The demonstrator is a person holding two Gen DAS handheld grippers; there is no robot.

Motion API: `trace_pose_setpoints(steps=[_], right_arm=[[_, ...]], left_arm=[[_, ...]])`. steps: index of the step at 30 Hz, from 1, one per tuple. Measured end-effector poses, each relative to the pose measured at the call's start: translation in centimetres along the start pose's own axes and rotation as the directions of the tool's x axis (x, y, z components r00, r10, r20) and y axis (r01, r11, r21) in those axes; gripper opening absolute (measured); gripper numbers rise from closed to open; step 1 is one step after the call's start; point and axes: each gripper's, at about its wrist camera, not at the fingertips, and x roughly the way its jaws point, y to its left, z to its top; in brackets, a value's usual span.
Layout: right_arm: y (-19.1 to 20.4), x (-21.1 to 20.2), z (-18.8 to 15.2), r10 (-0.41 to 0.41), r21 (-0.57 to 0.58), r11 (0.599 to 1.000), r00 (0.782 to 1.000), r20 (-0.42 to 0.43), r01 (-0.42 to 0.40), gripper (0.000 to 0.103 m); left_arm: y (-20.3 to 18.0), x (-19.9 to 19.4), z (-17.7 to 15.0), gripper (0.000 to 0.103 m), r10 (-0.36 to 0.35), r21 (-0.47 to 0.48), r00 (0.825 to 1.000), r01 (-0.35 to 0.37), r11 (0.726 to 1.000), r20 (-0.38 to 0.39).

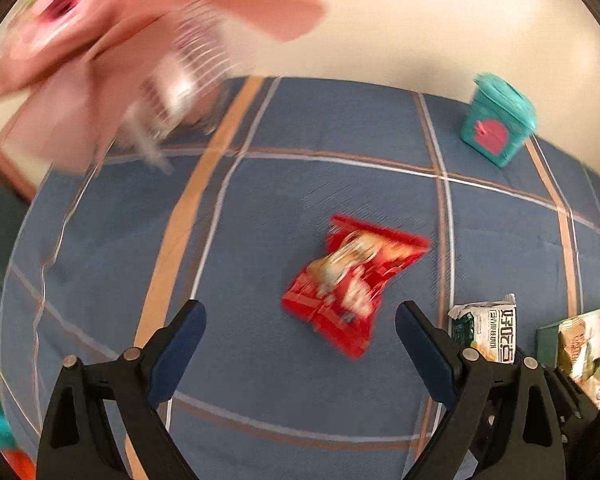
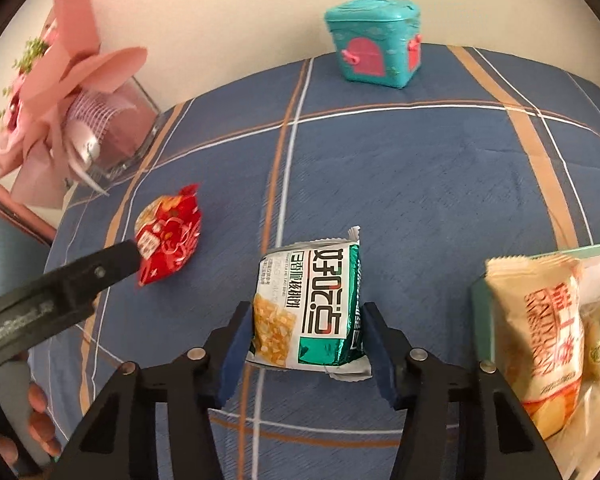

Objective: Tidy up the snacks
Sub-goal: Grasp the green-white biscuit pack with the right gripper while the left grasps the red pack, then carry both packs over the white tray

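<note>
A red snack packet lies on the blue plaid tablecloth, just ahead of my left gripper, which is open and empty above it. The packet also shows in the right wrist view, with the left gripper's finger beside it. My right gripper is shut on a green and white snack packet, which also shows in the left wrist view. A green tray at the right holds a cream snack bag and other packets.
A teal toy box with pink doors stands at the far edge by the wall. A pink wrapped bouquet in a clear holder stands at the far left. The tablecloth covers the whole table.
</note>
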Motion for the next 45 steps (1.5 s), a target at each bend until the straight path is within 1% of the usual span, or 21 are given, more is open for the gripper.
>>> trace_pose_setpoints(steps=[1, 4, 6, 8, 10, 13, 15, 16, 20, 26, 30, 33, 41, 45], right_arm=[[0.0, -0.1, 0.0, 0.001, 0.002, 1.000, 1.000, 0.001, -0.001, 0.055], [-0.4, -0.1, 0.3, 0.008, 0.006, 1.000, 1.000, 0.000, -0.008, 0.054], [-0.5, -0.4, 0.0, 0.007, 0.003, 1.000, 1.000, 0.000, -0.007, 0.054], [-0.8, -1.0, -0.5, 0.010, 0.005, 1.000, 1.000, 0.000, -0.010, 0.054], [-0.9, -1.0, -0.4, 0.013, 0.007, 1.000, 1.000, -0.002, -0.013, 0.053], [-1.0, -1.0, -0.4, 0.019, 0.015, 1.000, 1.000, -0.012, -0.019, 0.051], [-1.0, -1.2, -0.4, 0.020, 0.017, 1.000, 1.000, -0.018, -0.019, 0.050], [-0.9, -1.3, -0.4, 0.020, 0.018, 1.000, 1.000, -0.022, -0.020, 0.050], [-0.7, -2.3, -0.8, 0.022, 0.020, 1.000, 0.999, -0.029, -0.022, 0.048], [0.1, -4.7, -2.3, 0.036, 0.013, 0.999, 0.999, -0.032, -0.036, 0.048], [0.3, -7.1, -3.6, 0.010, -0.015, 1.000, 1.000, -0.016, -0.011, 0.048], [0.0, -9.1, -4.7, 0.000, -0.028, 1.000, 1.000, -0.003, 0.000, 0.048], [-2.1, -14.5, -7.1, -0.007, 0.001, 1.000, 0.999, 0.045, 0.007, 0.048], [-3.7, -16.5, -8.6, -0.028, 0.023, 0.999, 0.999, 0.044, 0.027, 0.048]], left_arm=[[-0.6, 0.1, 0.3, 0.094, 0.007, 0.027, 1.000, -0.007, 1.000, 0.001], [-1.8, 1.0, 0.8, 0.080, 0.017, 0.080, 1.000, -0.016, 0.997, -0.010], [-2.4, 1.7, 1.0, 0.073, 0.030, 0.107, 0.999, -0.027, 0.994, -0.022], [-2.8, 2.4, 1.1, 0.061, 0.033, 0.121, 0.999, -0.029, 0.992, -0.034], [-3.1, 2.7, 1.2, 0.054, 0.031, 0.124, 0.999, -0.026, 0.992, -0.042], [-3.2, 2.4, 0.9, 0.049, 0.022, 0.126, 0.999, -0.018, 0.992, -0.025], [-3.3, 1.9, 0.5, 0.046, 0.035, 0.124, 0.999, -0.033, 0.992, -0.016], [-3.3, 1.6, 0.4, 0.042, 0.038, 0.118, 0.999, -0.037, 0.992, -0.010], [-3.1, -0.8, -0.8, 0.042, 0.021, 0.066, 1.000, -0.021, 0.998, 0.005], [-2.8, -4.1, -3.0, 0.042, -0.030, -0.011, 0.999, 0.030, 0.999, 0.030], [-2.1, -6.5, -5.2, 0.042, -0.079, -0.089, 0.996, 0.083, 0.993, 0.049], [-1.7, -8.2, -6.5, 0.042, -0.096, -0.126, 0.993, 0.104, 0.987, 0.064], [-3.2, -13.3, -9.7, 0.042, -0.152, -0.130, 0.977, 0.171, 0.977, 0.147], [-4.8, -15.0, -11.3, 0.042, -0.182, -0.115, 0.970, 0.202, 0.973, 0.160]])
